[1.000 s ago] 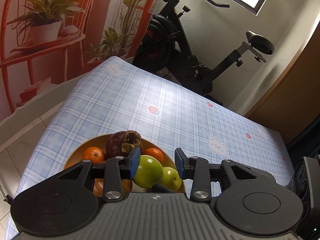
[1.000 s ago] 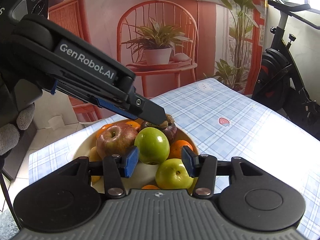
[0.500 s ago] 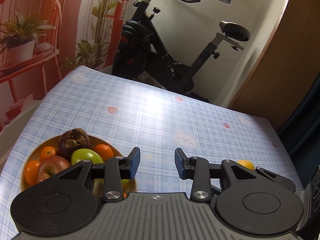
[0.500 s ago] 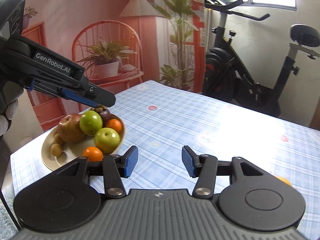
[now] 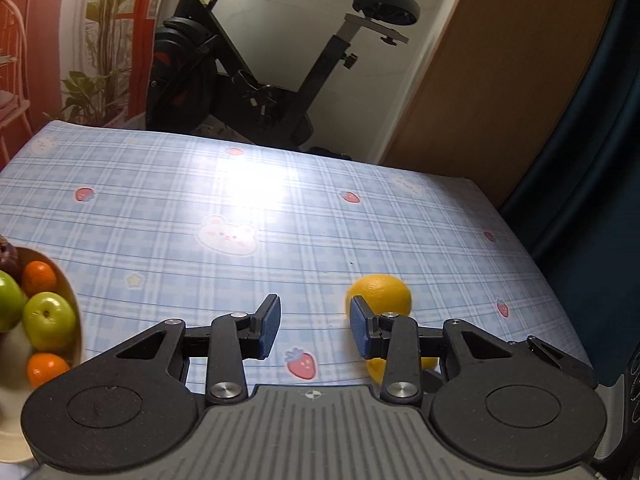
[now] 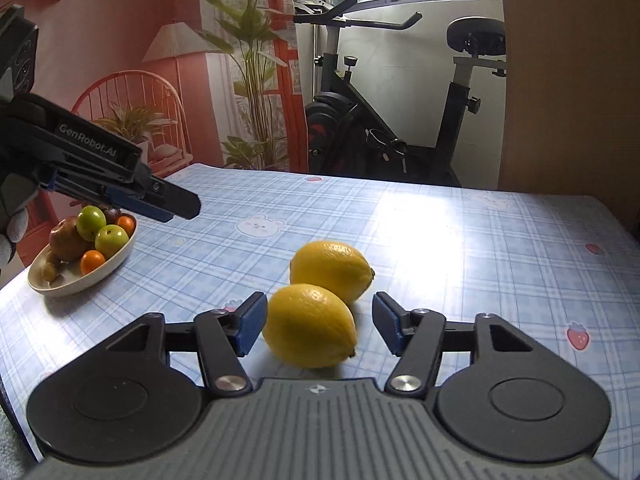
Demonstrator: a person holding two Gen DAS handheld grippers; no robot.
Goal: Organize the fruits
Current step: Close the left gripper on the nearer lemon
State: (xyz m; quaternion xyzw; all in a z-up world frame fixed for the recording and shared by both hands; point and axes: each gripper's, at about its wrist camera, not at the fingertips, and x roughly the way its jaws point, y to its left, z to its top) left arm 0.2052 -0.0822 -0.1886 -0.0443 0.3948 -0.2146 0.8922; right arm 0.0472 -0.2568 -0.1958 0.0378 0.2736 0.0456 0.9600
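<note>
Between the opening jaws of the right hand-held gripper (image 6: 316, 326), swung away from the fruit bowl (image 6: 116, 266), the near lemon (image 6: 311, 326) lies ungrasped on the bench (image 6: 480, 240), next to collect; left hand-held gripper (image 5: 314, 326) empty, narrowly parted

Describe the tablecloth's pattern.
Light blue plaid tablecloth printed with strawberries and white bears; clearest in the left wrist view.

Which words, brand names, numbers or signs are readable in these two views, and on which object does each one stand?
"GenRobot.AI": white letters on the black side of the left gripper, seen in the right wrist view.
No other text can be read. The blue plaid tablecloth bears only pictures of bears and strawberries, no words. The exercise bike shows no legible label. The marks on the round buttons of the device at the upper left are too small to read.
</note>
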